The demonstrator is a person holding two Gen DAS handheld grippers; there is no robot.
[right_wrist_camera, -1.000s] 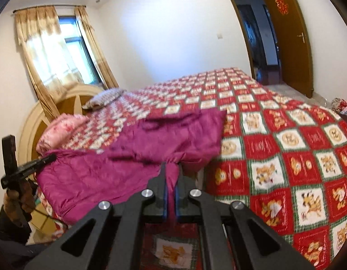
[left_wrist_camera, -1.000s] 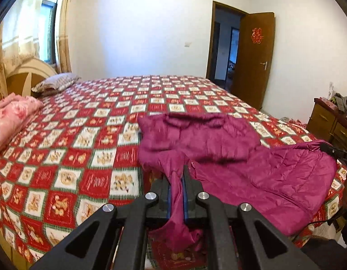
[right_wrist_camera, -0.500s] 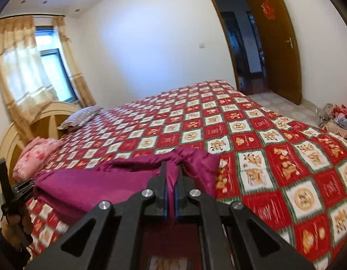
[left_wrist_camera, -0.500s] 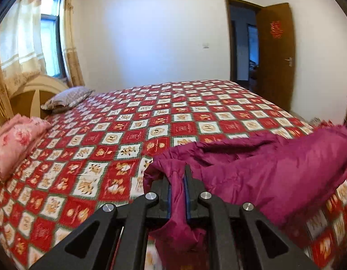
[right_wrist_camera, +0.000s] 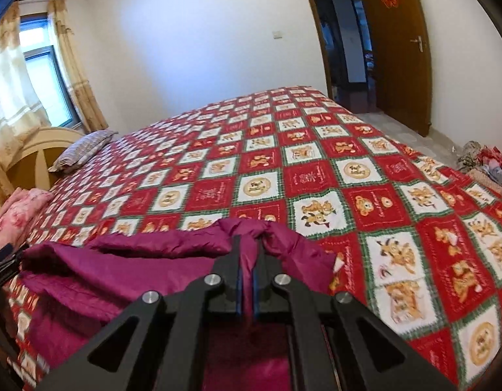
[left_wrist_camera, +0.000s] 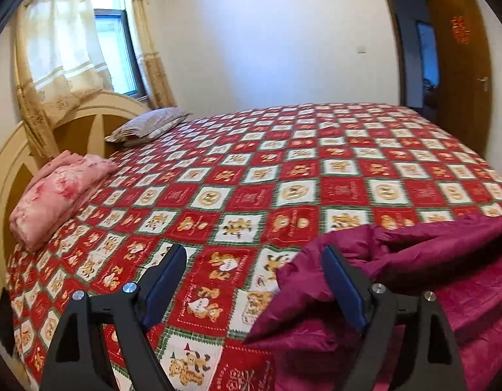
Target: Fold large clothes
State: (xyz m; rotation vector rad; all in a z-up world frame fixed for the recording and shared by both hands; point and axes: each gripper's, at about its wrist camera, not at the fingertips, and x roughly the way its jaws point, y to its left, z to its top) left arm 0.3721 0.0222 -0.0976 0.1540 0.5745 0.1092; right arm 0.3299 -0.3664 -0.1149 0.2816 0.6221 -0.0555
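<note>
A large magenta quilted jacket (left_wrist_camera: 414, 280) lies folded over near the front edge of the bed. In the left wrist view my left gripper (left_wrist_camera: 254, 260) is open wide, its jaws empty, the right finger (left_wrist_camera: 342, 286) resting against the jacket's folded edge. In the right wrist view the jacket (right_wrist_camera: 137, 270) spreads to the left, and my right gripper (right_wrist_camera: 247, 244) is shut on a bunched corner of it, low over the bedspread. The left gripper's tip (right_wrist_camera: 3, 260) shows at the far left edge.
The bed has a red, white and green patchwork bedspread (left_wrist_camera: 283, 169). A folded pink blanket (left_wrist_camera: 55, 192) and a striped pillow (left_wrist_camera: 150, 125) lie by the headboard (left_wrist_camera: 9, 169). A curtained window is on the left, an open wooden door (right_wrist_camera: 397, 45) on the right, clutter (right_wrist_camera: 485, 163) on the floor.
My left gripper has opened and let go of the jacket. Both grippers carried the jacket edge forward across the bed, folding it over, and both views swung left.
</note>
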